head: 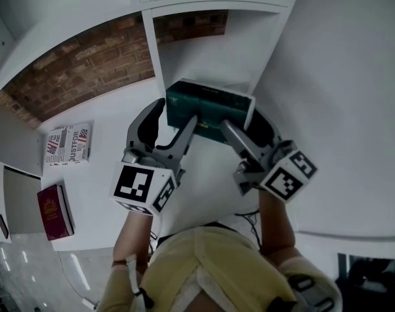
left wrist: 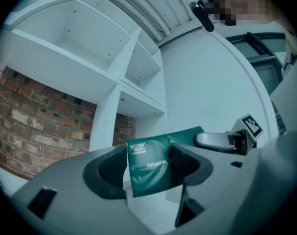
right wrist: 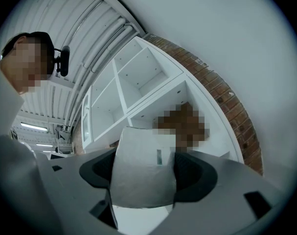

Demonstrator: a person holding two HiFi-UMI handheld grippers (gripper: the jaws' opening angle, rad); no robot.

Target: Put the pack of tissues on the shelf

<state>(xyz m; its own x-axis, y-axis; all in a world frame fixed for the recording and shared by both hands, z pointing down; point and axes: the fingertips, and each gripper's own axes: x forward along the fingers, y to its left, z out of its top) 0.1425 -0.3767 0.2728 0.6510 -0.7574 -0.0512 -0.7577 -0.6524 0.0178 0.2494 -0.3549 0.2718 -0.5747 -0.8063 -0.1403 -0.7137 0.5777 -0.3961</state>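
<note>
The pack of tissues (head: 210, 108) hangs between two grippers before the white shelf (head: 153, 52): the left gripper (head: 175, 117) clamps its left end, the right gripper (head: 244, 123) its right end.

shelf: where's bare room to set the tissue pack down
Bare shelf board lies behind the tissue pack, right of the white divider. Left of the divider is also free as far as the booklet and red book, the crowded end.
</note>
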